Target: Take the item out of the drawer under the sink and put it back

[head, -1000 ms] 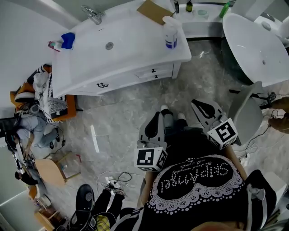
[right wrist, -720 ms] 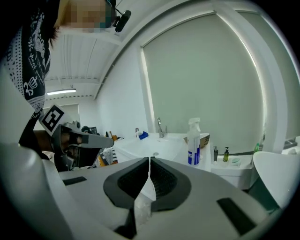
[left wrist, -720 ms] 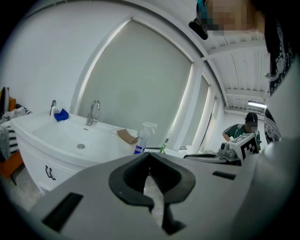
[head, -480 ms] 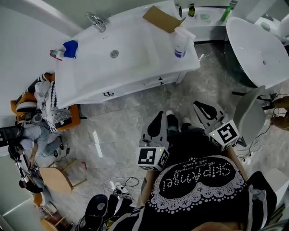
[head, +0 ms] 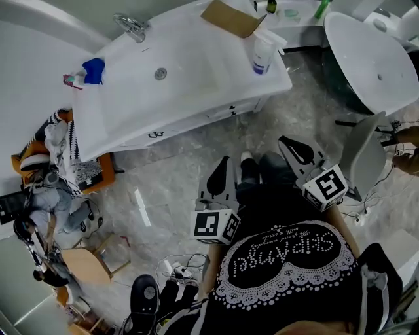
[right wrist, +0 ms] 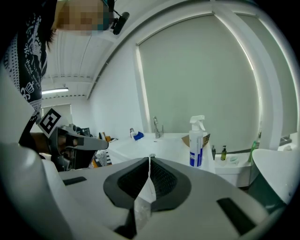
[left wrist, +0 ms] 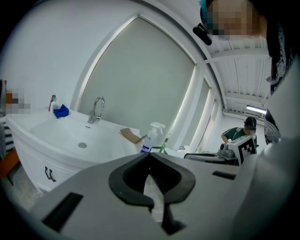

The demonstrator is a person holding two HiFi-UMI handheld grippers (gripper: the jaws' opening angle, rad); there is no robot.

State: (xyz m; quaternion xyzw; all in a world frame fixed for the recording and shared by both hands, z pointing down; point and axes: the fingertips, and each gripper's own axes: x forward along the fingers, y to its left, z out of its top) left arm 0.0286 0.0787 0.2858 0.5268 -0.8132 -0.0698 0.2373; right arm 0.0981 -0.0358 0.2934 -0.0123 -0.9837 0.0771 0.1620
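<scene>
The white sink vanity point(head: 196, 72) stands ahead, its front drawers shut, with dark handles at the left point(head: 155, 134) and the right point(head: 230, 111). No item from the drawer is in sight. My left gripper point(head: 223, 161) is held out over the floor, short of the vanity and shut on nothing; its tips point(left wrist: 150, 153) meet. My right gripper point(head: 287, 141) is beside it to the right, also shut and empty point(right wrist: 150, 158). Both point toward the vanity. The left drawer handle point(left wrist: 48, 174) shows low in the left gripper view.
On the vanity top are a spray bottle point(head: 263, 52), a piece of cardboard point(head: 230, 16), a tap point(head: 133, 26) and a blue thing point(head: 93, 69). A white bathtub point(head: 380, 62) and grey chair point(head: 363, 163) are at the right. An orange laundry basket point(head: 72, 157) and a seated person point(head: 46, 193) are at the left. Cables point(head: 177, 268) lie on the floor.
The vanity has shifted slightly nearer and to the right in the head view as the person moved. Both grippers were carried along side by side and stay shut.
</scene>
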